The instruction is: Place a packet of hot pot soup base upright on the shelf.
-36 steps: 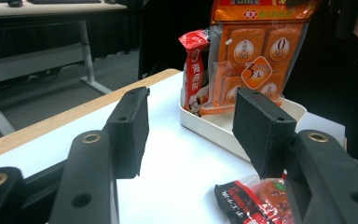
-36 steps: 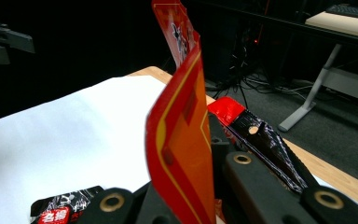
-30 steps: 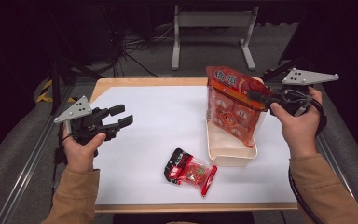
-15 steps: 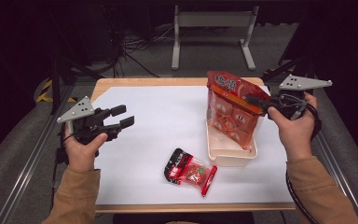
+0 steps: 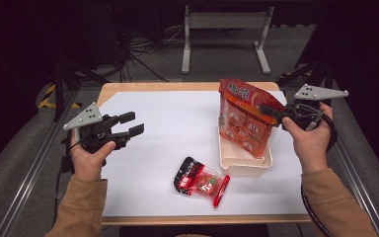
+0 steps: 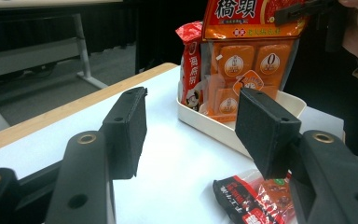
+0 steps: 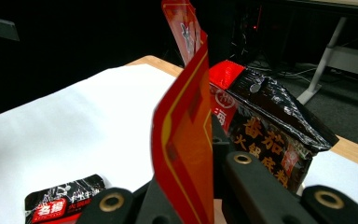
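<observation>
Orange snack bag stands upright in white tray, top pinched by right tool.

Brightly lit white tabletop against dark surroundings; soft shadows, glare on black foil packet, near jaws slightly blurred.

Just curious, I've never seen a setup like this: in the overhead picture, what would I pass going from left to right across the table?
Left tongs → small red-and-black snack packet → cream tray → right tongs, gripping the orange bag standing in that tray.
</observation>
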Tool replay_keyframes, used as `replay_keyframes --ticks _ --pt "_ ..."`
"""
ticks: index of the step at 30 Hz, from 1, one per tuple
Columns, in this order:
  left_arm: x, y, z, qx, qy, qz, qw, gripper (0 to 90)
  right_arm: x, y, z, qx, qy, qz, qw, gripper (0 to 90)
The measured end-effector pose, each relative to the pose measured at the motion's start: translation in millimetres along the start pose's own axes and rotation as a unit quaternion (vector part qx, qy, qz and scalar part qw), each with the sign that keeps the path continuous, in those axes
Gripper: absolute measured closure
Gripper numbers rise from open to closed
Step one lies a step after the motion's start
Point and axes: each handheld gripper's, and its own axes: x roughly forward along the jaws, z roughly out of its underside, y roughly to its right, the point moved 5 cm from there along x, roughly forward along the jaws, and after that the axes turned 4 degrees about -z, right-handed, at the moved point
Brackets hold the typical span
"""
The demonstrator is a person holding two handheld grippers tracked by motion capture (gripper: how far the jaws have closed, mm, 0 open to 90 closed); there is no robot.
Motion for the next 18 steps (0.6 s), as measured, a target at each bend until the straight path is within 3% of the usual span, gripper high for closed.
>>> replay_keyframes --ticks 11,18 --pt "4.1 2.4 0.9 0.003 -0.006 0.005 1.0 43.5 -0.9 2.4 10.1 0.013 0.002 -0.005 0.9999 90.0" --pt "4.9 3.0 0.9 0.003 -0.008 0.007 0.9999 43.4 9.1 3.7 23.7 0.02 -0.02 -0.01 0.9995 90.0"
